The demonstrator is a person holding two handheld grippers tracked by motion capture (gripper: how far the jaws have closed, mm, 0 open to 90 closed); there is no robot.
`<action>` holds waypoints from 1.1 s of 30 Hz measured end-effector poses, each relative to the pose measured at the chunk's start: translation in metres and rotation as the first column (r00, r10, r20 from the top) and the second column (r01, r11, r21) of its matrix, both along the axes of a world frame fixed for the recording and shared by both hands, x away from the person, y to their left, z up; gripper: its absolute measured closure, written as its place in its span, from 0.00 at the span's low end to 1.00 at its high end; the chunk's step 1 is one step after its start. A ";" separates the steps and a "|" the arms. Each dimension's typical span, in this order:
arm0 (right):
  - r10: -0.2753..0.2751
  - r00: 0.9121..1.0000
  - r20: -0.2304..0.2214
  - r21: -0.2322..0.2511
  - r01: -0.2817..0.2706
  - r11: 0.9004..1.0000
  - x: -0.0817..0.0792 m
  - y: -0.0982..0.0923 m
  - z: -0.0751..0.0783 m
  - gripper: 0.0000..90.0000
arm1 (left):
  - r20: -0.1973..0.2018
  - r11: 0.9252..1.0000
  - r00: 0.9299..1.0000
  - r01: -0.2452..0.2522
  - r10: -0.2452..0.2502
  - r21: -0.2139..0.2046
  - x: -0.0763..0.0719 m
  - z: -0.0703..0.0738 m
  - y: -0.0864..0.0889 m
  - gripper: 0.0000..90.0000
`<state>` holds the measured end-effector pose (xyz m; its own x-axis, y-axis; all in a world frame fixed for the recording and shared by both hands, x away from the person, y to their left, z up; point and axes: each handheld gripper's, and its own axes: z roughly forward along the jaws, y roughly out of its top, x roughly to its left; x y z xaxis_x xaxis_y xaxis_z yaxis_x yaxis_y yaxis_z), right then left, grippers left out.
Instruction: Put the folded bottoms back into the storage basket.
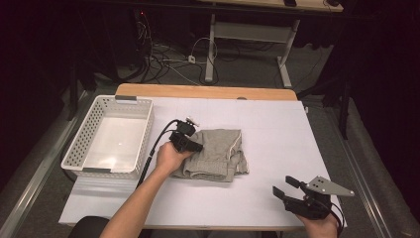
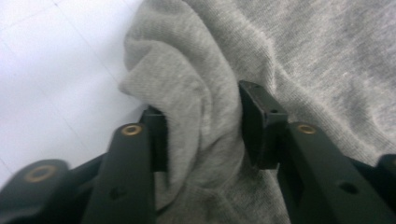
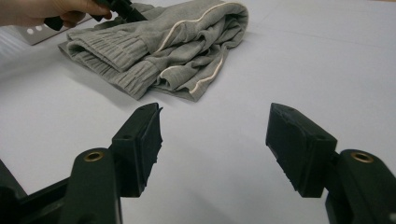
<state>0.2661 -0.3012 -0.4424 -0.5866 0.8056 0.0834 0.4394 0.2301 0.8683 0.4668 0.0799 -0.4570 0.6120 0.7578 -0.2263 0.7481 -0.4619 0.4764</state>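
White tabletop: left gripper pinches grey garment; right gripper open, well apart.

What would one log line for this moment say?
left tool: pinching a fold of grey garment | right tool: open, holds nothing | basket: left of garment

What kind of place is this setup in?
Probably a lab or a data-collection workspace, not a home: a white-covered table in a dark room, loose cables on the floor behind it, and a person working a grey garment with handheld grippers.
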 end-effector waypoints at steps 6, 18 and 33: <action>0.002 1.000 0.003 -0.002 -0.002 1.000 0.000 0.000 0.000 0.40 | -0.005 1.000 1.000 -0.002 0.001 -0.017 0.000 -0.001 0.002 0.71; -0.003 1.000 0.002 0.004 0.003 1.000 0.000 -0.001 0.000 0.40 | -0.031 0.998 1.000 -0.001 -0.001 -0.060 0.003 0.000 0.007 0.76; 0.000 1.000 0.004 0.004 0.000 1.000 -0.001 -0.001 0.000 0.40 | 0.019 0.992 1.000 0.014 -0.012 -0.127 -0.006 0.019 0.014 0.77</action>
